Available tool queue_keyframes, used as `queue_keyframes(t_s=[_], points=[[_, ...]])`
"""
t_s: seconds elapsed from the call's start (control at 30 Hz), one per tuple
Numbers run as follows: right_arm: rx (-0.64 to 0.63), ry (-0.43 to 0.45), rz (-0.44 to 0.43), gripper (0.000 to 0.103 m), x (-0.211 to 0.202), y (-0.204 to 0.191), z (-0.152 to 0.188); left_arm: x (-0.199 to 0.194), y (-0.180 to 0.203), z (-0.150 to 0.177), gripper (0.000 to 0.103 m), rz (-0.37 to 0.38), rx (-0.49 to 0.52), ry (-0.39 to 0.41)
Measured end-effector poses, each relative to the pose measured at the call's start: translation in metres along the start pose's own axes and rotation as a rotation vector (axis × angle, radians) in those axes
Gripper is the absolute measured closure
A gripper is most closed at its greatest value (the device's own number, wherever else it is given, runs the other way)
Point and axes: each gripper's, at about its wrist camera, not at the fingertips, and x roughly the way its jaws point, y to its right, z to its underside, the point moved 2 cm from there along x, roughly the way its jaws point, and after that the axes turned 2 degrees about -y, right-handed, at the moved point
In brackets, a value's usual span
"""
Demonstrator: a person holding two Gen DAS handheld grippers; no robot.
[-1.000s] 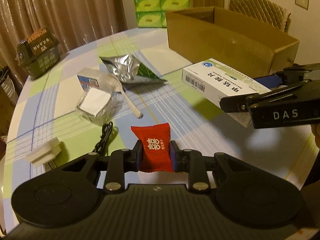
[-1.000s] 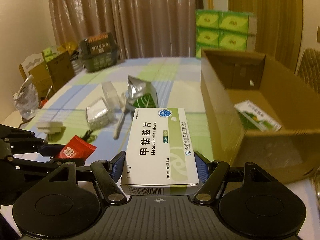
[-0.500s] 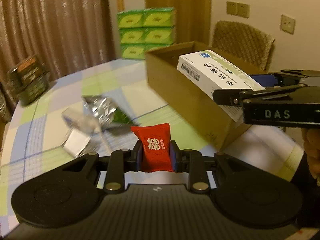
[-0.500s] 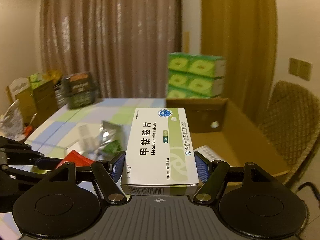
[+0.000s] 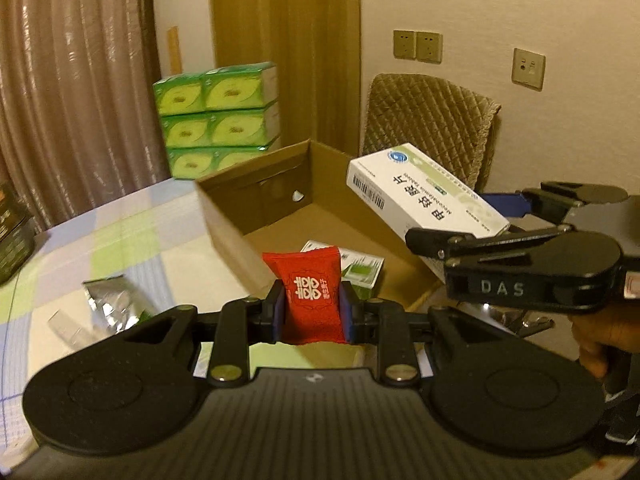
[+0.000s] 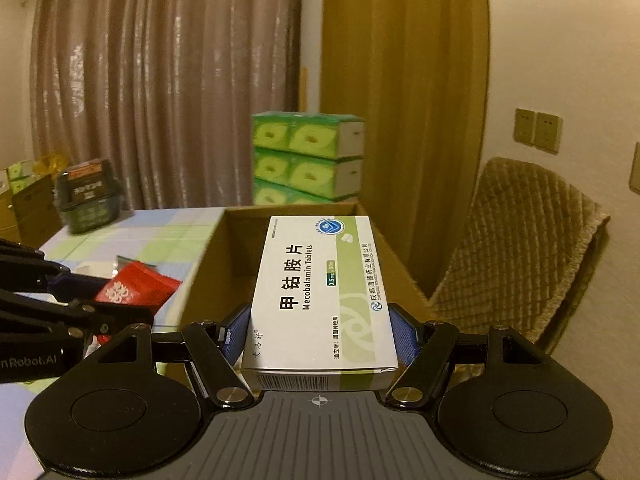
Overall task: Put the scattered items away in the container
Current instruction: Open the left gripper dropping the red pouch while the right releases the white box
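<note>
Left wrist view: both loads have risen from table height toward the cardboard box [image 5: 280, 184], left gripper [image 5: 312, 312] clamped on red sachet [image 5: 310, 292], right gripper [image 6: 320, 332] on tablet carton [image 6: 320, 292]; release looks imminent.

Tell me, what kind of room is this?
Probably a dining room in someone's home: a table with a checked tablecloth, a padded chair, long curtains, and stacked tissue packs.

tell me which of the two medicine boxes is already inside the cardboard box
The small green-and-white medicine box lying flat on the floor of the brown cardboard box. The larger white-and-green tablet box is not; it is up in the air, clamped in the right tongs.
</note>
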Motion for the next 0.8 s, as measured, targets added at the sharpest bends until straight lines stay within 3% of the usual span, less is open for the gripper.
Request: queue_keyframes(t_s=[0.5, 0.57, 0.6, 0.8], points=[[0.028, -0.024, 0.031, 0.035, 0.023, 0.036, 0.007, 0.061, 0.021, -0.021, 0.08, 0.048, -0.009, -0.015], [0.03, -0.027, 0.032, 0.035, 0.025, 0.037, 0.007, 0.064, 0.019, -0.021, 0.075, 0.043, -0.025, -0.014], [0.031, -0.029, 0.032, 0.035, 0.026, 0.037, 0.008, 0.065, 0.018, -0.021, 0.063, 0.038, -0.029, -0.013], [0.023, -0.037, 0.024, 0.035, 0.029, 0.034, 0.01, 0.055, 0.009, -0.012, 0.062, 0.016, -0.04, -0.004]])
